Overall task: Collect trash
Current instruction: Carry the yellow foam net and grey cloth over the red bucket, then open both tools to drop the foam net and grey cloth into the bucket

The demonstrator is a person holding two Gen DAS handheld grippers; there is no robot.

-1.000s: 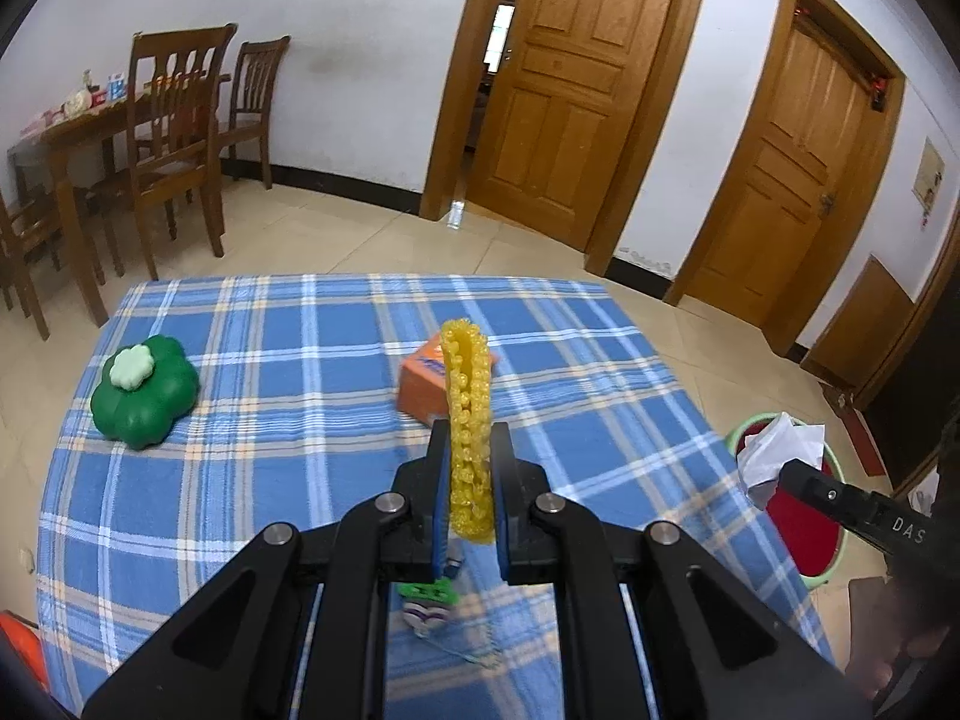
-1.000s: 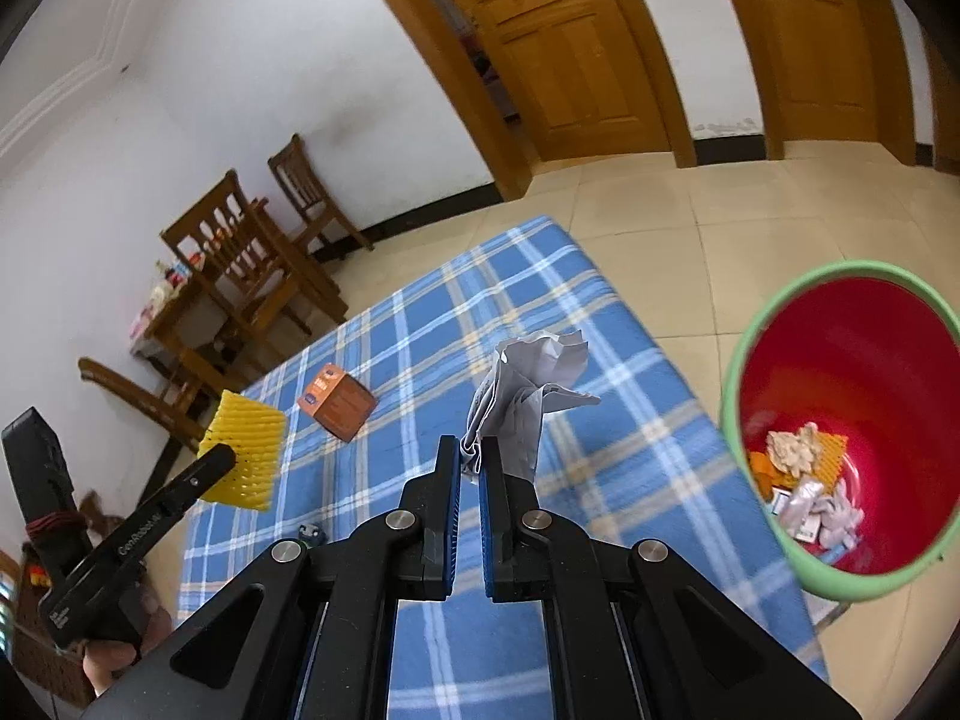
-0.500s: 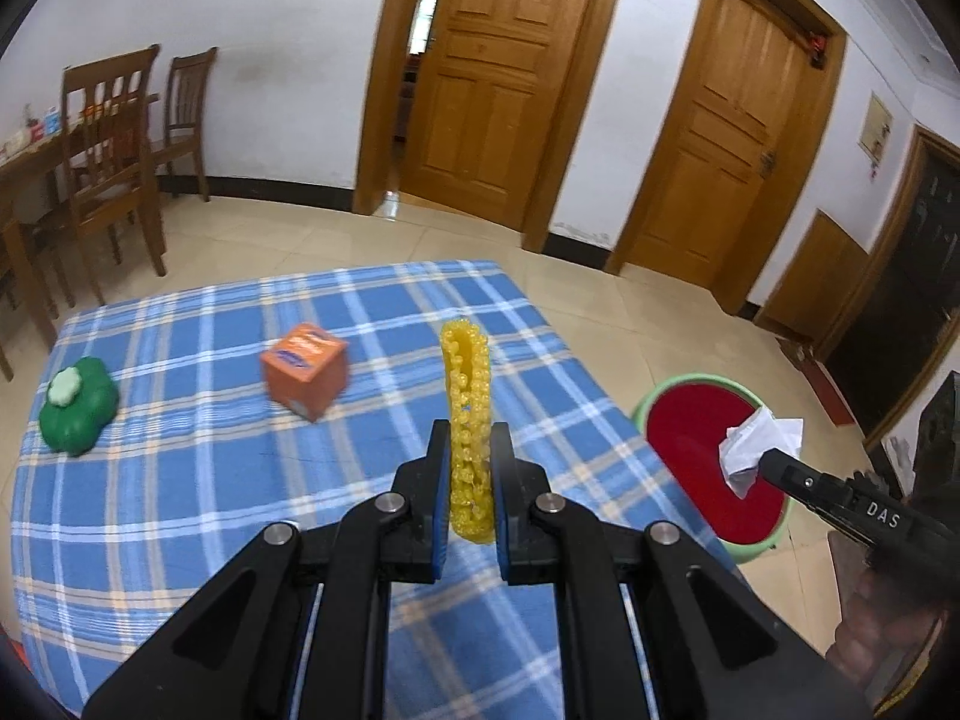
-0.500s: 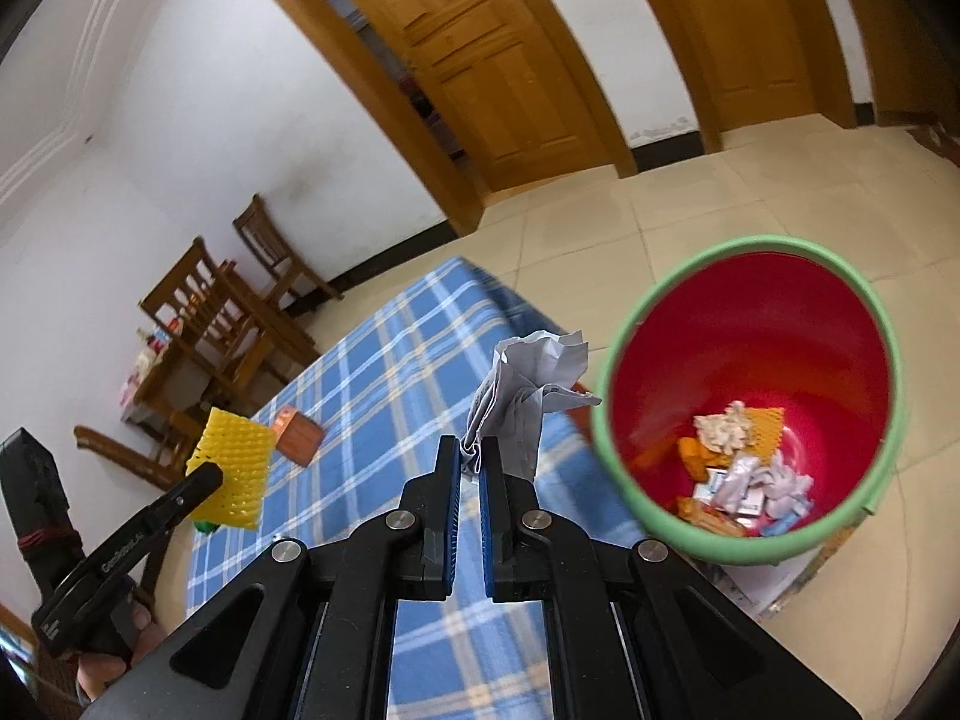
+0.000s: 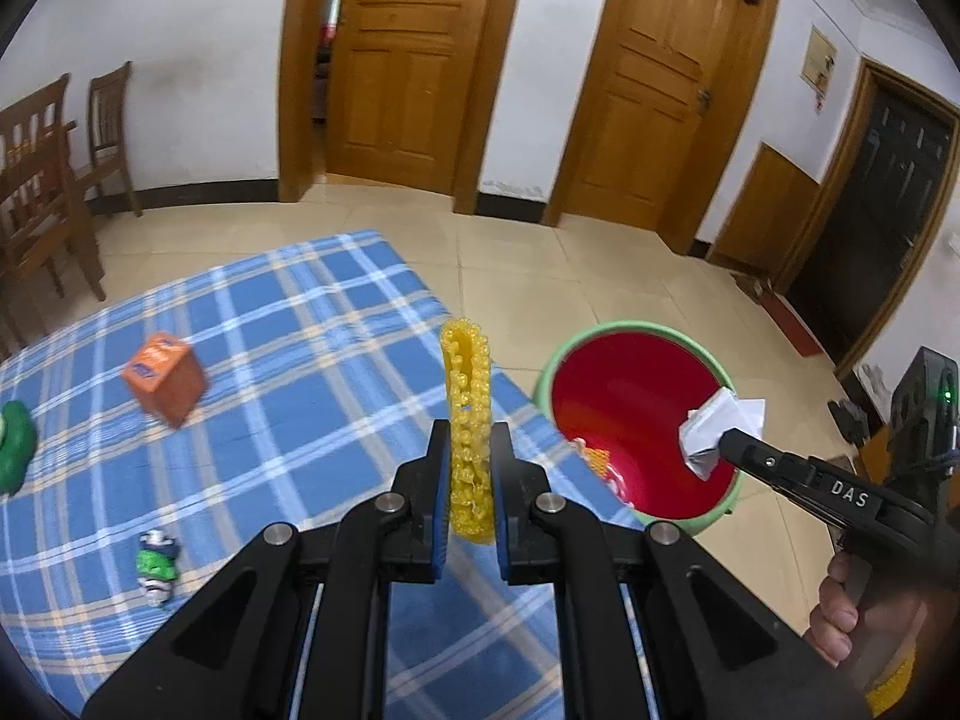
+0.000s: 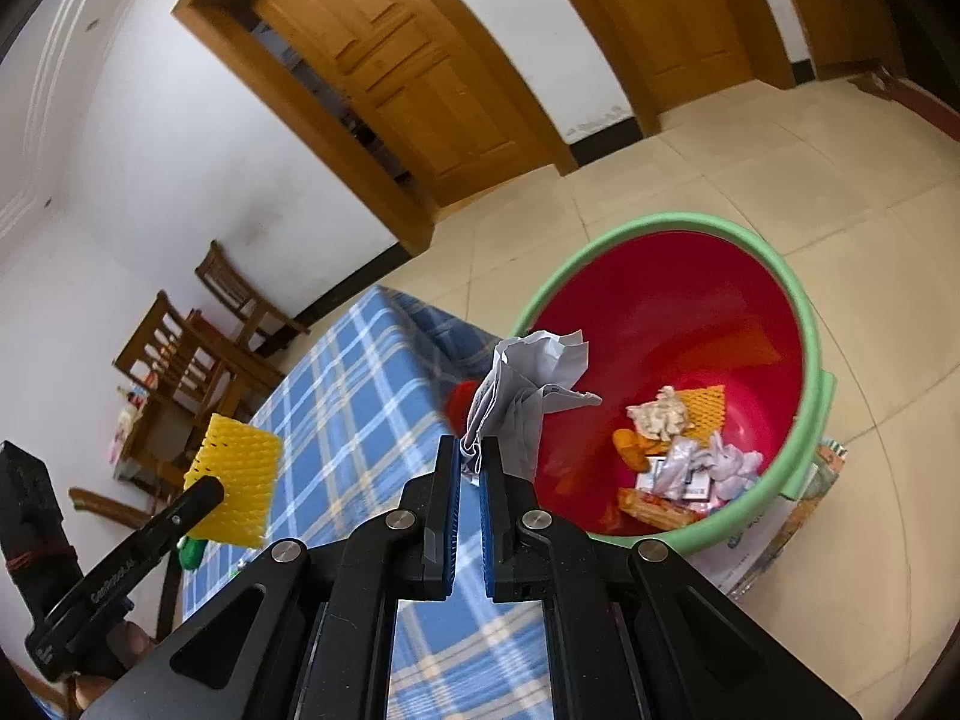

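Beyond the tabletop's (image 5: pixel 288 324) right edge, the red bin (image 6: pixel 804 324) is sliding into reach as you are swinging both tongs over, left tongs (image 5: pixel 470 468) clamped on yellow foam netting (image 5: pixel 467 396), right tongs (image 6: pixel 471 462) clamped on crumpled paper (image 6: pixel 534 372), nearly ready to drop.

Low table under blue-white plaid cloth (image 5: pixel 312 360), cloth hanging over edge beside bin. On cloth: orange cardboard cube box (image 5: pixel 165 377), tilted on one edge; dark green flower-shaped plastic piece (image 5: pixel 13 444) at left frame edge, well apart from box; small green-white crumpled wrapper (image 5: pixel 157 561) nearer camera. Beige tiled floor (image 5: pixel 540 264) carries table and green-rimmed red plastic bin (image 6: pixel 804 312), just beside table corner; printed bag (image 6: pixel 780 534) lies on tiles under bin.
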